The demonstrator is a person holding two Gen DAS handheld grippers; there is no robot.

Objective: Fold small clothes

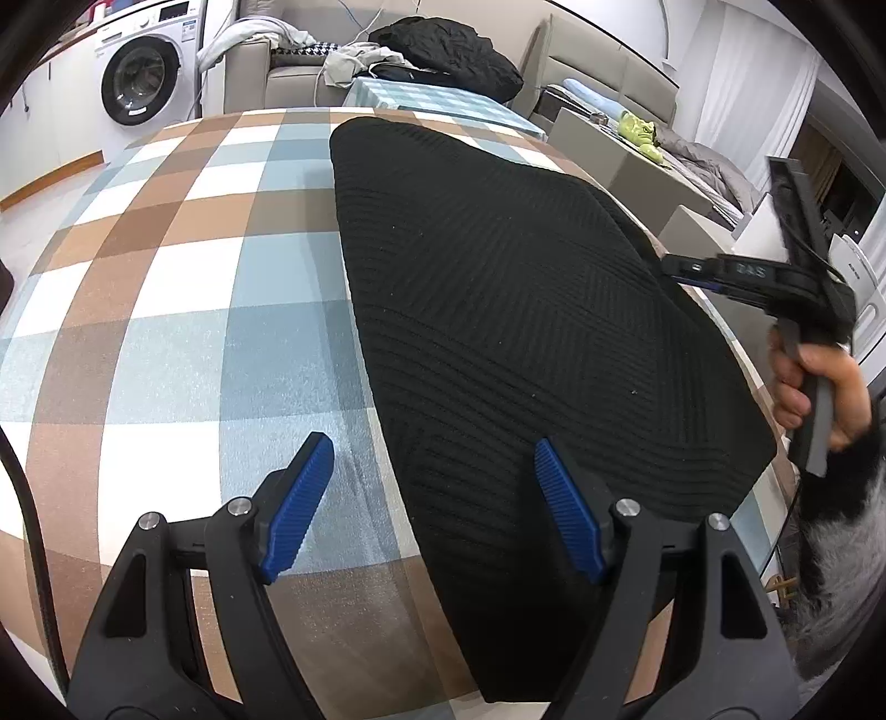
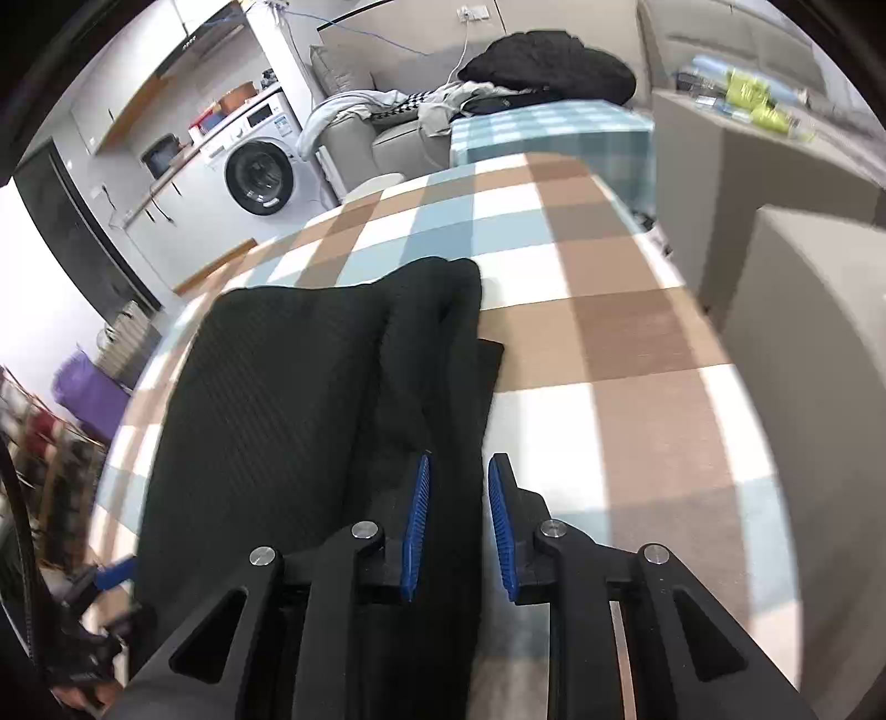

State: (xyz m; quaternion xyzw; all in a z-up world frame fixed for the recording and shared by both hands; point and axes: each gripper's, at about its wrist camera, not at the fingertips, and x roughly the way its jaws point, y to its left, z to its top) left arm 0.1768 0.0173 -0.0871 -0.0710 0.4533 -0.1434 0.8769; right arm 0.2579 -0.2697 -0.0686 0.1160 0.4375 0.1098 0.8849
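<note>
A black ribbed knit garment [image 1: 515, 310] lies flat on the checked tablecloth [image 1: 183, 310]. My left gripper [image 1: 432, 459] is open and empty, hovering over the garment's near left edge. My right gripper [image 1: 673, 266] shows at the right side of that view, at the garment's right edge. In the right wrist view the garment [image 2: 266, 399] has a folded strip along its right side, and the right gripper [image 2: 458, 471] has its jaws narrowly apart with the garment's edge between them.
A washing machine [image 1: 141, 77] stands at the back left. A sofa with a pile of clothes [image 1: 443, 50] is behind the table. Grey boxes [image 2: 803, 277] stand right of the table.
</note>
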